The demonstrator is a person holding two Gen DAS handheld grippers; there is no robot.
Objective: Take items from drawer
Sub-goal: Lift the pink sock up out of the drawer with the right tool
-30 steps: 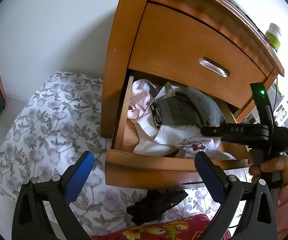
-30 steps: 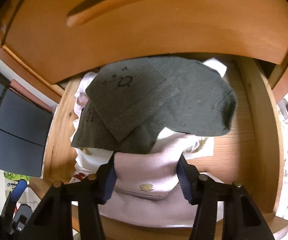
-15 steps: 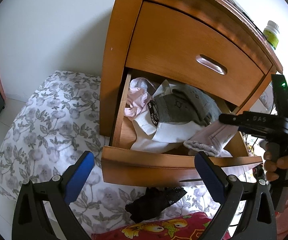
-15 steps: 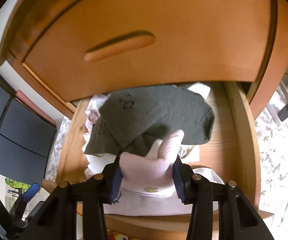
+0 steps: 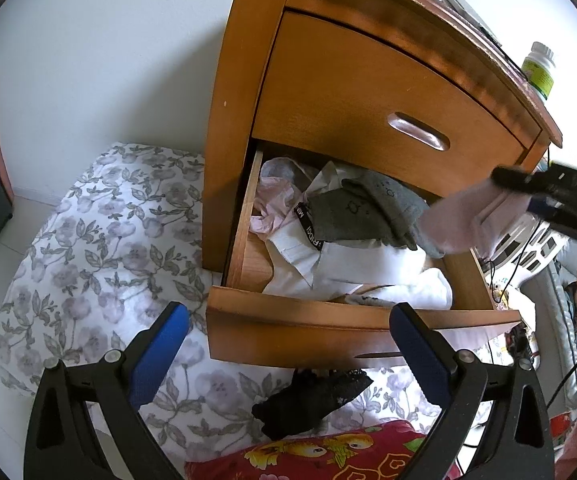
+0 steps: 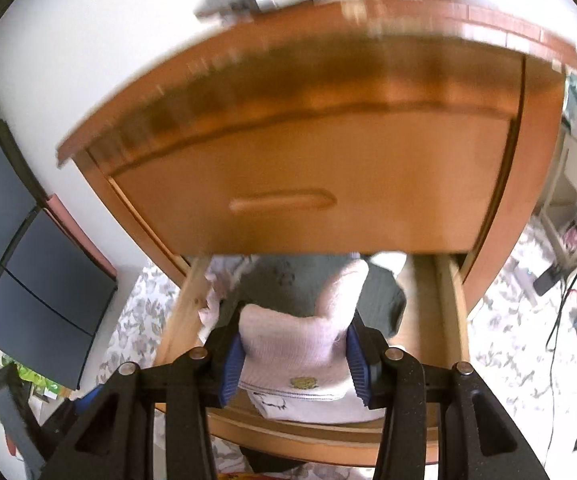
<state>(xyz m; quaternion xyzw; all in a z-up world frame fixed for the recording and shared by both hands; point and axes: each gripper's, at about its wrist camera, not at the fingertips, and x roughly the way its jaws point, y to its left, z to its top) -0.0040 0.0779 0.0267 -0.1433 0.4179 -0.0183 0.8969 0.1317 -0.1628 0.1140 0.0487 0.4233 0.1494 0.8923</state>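
The left gripper (image 5: 288, 344) hangs in front of the open lower drawer (image 5: 328, 332), its two blue-padded jaws wide apart with nothing between them. Below the drawer front, one black lace garment (image 5: 308, 400) lies on the flowered bedding (image 5: 100, 248), beside a red printed cloth (image 5: 328, 456). The right gripper (image 6: 294, 358) has just been closing and is clamped on one pale pink sock (image 6: 300, 336), both pads pressing its sides. The sock is lifted above the drawer's right front corner, its long axis running away from the gripper, cuff end with a small gold emblem nearest and the toe pointing toward the back of the drawer. Inside the drawer lie one grey sock (image 5: 360, 216), white clothes (image 5: 368, 268) and a pink garment (image 5: 272, 204) at the left rear. Above is one shut drawer (image 5: 368, 92); one bottle (image 5: 538, 68) stands on the cabinet top.
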